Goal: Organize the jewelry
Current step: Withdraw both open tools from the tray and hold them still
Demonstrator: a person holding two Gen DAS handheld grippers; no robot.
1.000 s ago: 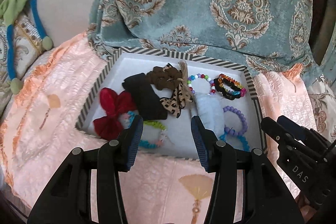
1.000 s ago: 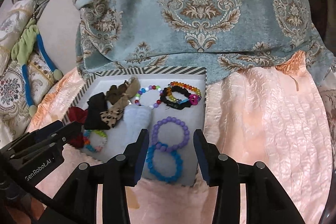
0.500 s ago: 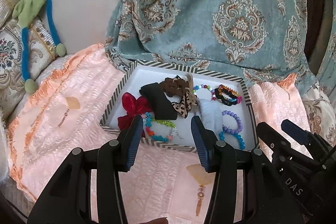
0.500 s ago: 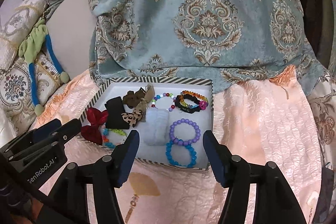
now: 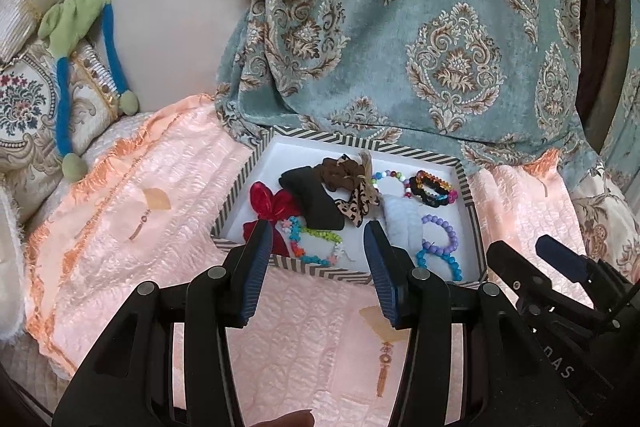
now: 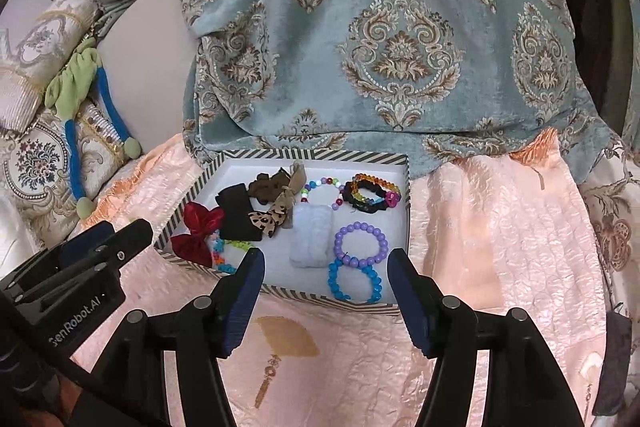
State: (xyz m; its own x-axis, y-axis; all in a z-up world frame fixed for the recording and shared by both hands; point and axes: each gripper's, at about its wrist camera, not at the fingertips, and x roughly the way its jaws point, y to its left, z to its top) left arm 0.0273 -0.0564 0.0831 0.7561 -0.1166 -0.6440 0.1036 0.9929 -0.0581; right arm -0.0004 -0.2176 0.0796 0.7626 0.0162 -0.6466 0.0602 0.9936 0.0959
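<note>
A striped-rim white tray (image 5: 256,163) (image 6: 407,211) lies on a peach cloth. It holds a red bow (image 5: 272,203) (image 6: 198,225), a black hair band (image 5: 316,203), a brown scrunchie (image 5: 340,171), a leopard bow (image 6: 268,221), a pale blue scrunchie (image 6: 312,239), purple (image 6: 360,243) and blue (image 6: 354,283) bead bracelets, and several coloured ones (image 6: 372,193). My left gripper (image 5: 316,267) is open and empty, above the tray's near edge. My right gripper (image 6: 326,297) is open and empty, just short of the tray's near rim.
A teal patterned cloth (image 6: 360,47) hangs behind the tray. A cushion with a green and blue soft toy (image 5: 76,39) lies at the left. The peach cloth (image 6: 500,247) spreads around the tray.
Both grippers have drawn back and up from the tray, which now looks smaller and farther. The right gripper's jaws have widened. Nothing in the tray moved.
</note>
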